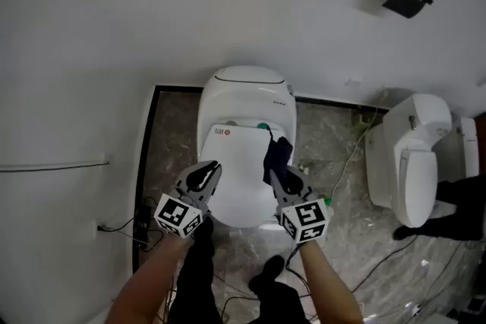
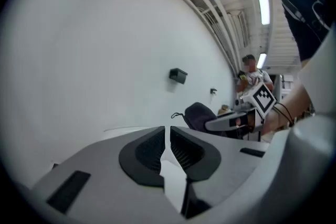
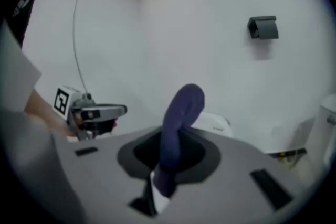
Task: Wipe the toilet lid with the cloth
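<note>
Cloth [image 1: 278, 154]: dark blue, clamped in right gripper's [image 1: 279, 175] jaws, at toilet lid's [image 1: 235, 167] 3 o'clock edge (seemingly not touching). Left gripper [image 1: 209, 172]: jaws together, empty, at 9 o'clock. Wiping: judged not begun.

We see bright, even light from a ceiling strip light [image 2: 264, 6]; both gripper views darken at edges, the right blurred.
</note>
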`<state>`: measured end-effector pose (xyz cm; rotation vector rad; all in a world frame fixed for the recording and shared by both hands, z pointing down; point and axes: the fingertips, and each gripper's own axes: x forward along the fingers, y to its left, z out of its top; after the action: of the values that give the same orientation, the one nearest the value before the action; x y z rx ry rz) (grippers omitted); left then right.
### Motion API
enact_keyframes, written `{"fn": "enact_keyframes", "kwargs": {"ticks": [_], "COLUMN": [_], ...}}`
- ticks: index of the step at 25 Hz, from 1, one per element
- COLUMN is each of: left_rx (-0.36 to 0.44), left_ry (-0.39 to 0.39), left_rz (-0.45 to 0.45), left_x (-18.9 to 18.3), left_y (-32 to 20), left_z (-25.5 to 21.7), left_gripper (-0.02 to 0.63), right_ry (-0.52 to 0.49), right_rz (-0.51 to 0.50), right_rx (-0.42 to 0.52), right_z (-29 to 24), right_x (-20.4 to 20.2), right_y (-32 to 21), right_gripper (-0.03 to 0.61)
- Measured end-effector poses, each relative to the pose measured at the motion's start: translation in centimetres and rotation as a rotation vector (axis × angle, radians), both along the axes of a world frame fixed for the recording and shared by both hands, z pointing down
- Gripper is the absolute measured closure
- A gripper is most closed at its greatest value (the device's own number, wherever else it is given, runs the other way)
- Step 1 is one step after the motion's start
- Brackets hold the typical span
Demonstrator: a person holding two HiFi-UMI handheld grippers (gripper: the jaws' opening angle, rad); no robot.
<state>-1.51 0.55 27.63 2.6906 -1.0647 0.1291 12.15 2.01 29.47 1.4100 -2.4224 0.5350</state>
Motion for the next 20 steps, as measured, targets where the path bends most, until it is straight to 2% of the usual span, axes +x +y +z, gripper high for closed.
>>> {"fn": "enact_keyframes", "kwargs": {"ticks": [4, 7, 10, 15, 17, 20], "left_rx": [0.124, 0.209, 0.258, 0.310, 0.301, 0.272], "left_ry": [-0.215, -0.344, -0.445, -0.504, -0.511, -0.519], "left_rz": [0.083, 0.083, 0.059, 0.065, 0.065, 0.047], "left_x": [1.0, 0.5, -0.7, -1.4, -1.8, -3.0], "left_y": [-5.2, -6.6, -6.9, -6.2, -6.0, -5.8], "left_z": [8.6, 12.3, 14.6, 14.2, 14.3, 15.1], "left_gripper": [0.581, 0.583, 0.583, 0.584, 0.584, 0.584], "right_ry": [0.308, 0.550, 0.798, 1.057, 1.125, 1.175], "right_rz": [0.007, -0.003, -0.063, -0.163, -0.199, -0.260], "right_rx": [0.127, 0.192, 0.254, 0.293, 0.306, 0.319], "right_z": [8.0, 12.5, 15.5, 19.5, 20.4, 21.5], "right_x": [0.4, 0.9, 1.0, 2.7, 3.3, 3.2], "right_y": [-5.1, -7.0, -8.5, -12.0, -13.3, -14.4], "right_gripper": [0.508, 0.509, 0.509, 0.512, 0.514, 0.515]}}
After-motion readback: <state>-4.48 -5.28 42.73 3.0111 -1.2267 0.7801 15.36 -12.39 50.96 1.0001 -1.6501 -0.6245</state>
